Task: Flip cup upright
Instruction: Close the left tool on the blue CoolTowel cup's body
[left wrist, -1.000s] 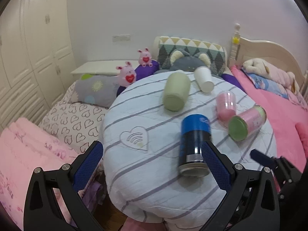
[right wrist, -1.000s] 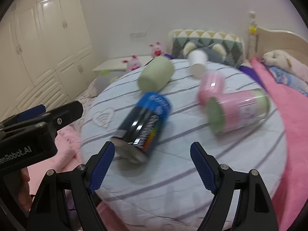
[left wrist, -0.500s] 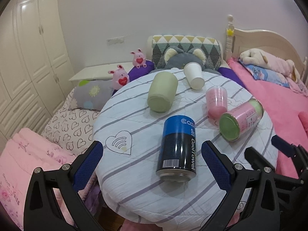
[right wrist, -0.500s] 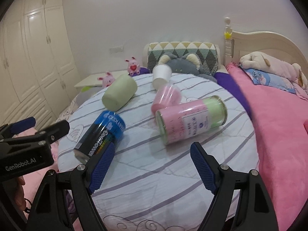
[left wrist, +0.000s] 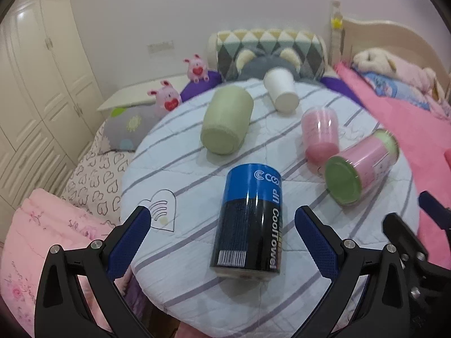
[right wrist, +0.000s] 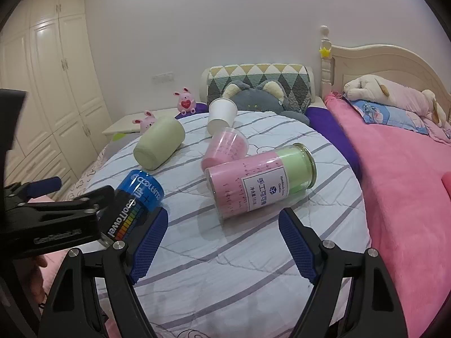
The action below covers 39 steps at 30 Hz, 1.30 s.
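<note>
Several cups lie on their sides on a round striped table (left wrist: 180,270) (right wrist: 225,276). A blue and black can-shaped cup (left wrist: 249,222) (right wrist: 132,205) lies nearest, between the fingers of my open left gripper (left wrist: 220,239), untouched. A pink and green jar (left wrist: 360,166) (right wrist: 259,180) lies just ahead of my open, empty right gripper (right wrist: 222,242). Farther back lie a green cup (left wrist: 225,121) (right wrist: 159,146), a pink cup (left wrist: 320,132) (right wrist: 225,149) and a white paper cup (left wrist: 282,90) (right wrist: 221,115).
A pink bed (right wrist: 394,183) runs along the right. Pillows and plush toys (right wrist: 253,93) sit behind the table. A heart-print bed (left wrist: 93,174) and white wardrobe (right wrist: 56,84) lie to the left. The left gripper's body (right wrist: 50,219) shows at the right wrist view's left edge.
My left gripper has moved in so the blue cup lies between its fingers. My right gripper has swung right and now faces the pink and green jar. No cup has moved.
</note>
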### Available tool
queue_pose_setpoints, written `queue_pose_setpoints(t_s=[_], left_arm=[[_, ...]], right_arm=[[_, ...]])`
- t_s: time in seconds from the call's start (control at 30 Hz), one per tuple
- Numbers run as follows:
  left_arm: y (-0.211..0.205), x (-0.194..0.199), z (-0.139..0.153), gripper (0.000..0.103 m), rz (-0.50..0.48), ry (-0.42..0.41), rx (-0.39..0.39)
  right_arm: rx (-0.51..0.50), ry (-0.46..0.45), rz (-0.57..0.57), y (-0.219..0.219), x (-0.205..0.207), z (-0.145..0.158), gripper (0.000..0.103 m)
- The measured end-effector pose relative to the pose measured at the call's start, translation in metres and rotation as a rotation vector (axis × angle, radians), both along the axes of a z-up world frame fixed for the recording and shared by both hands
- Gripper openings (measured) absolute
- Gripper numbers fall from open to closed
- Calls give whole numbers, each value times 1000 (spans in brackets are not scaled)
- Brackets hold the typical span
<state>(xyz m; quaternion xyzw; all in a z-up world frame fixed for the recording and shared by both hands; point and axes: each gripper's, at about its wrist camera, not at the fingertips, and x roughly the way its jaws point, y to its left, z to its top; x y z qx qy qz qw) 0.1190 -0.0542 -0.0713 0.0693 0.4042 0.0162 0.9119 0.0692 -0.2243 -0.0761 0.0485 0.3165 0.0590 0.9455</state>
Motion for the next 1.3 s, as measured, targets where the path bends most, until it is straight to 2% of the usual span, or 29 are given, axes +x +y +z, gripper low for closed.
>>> queue_pose_setpoints(t_s=[0.33, 0.47, 0.7, 0.77, 0.8, 0.87, 0.97, 1.2, 1.3], left_arm=[[-10, 43, -30, 103, 10, 131, 37], [-14, 55, -39, 103, 2, 175, 26], [-17, 64, -46, 102, -7, 191, 39], [-16, 64, -46, 95, -9, 197, 33], [-16, 65, -46, 92, -11, 198, 23], [-15, 65, -45, 80, -13, 194, 7], [-13, 64, -42, 70, -23, 176, -11], [-4, 52, -25, 70, -47, 62, -85], [0, 54, -25, 70, -46, 74, -107]], right_arm=[[13, 20, 4, -9, 20, -7, 82], [10, 32, 5, -10, 29, -11, 82], [9, 51, 4, -11, 36, -15, 82], [7, 50, 4, -10, 36, -15, 82], [10, 49, 4, -10, 36, -15, 82], [9, 50, 5, -10, 37, -15, 82], [5, 48, 4, -9, 35, -15, 82], [-2, 36, 2, -7, 29, -10, 82], [-5, 33, 4, -5, 27, -9, 82]])
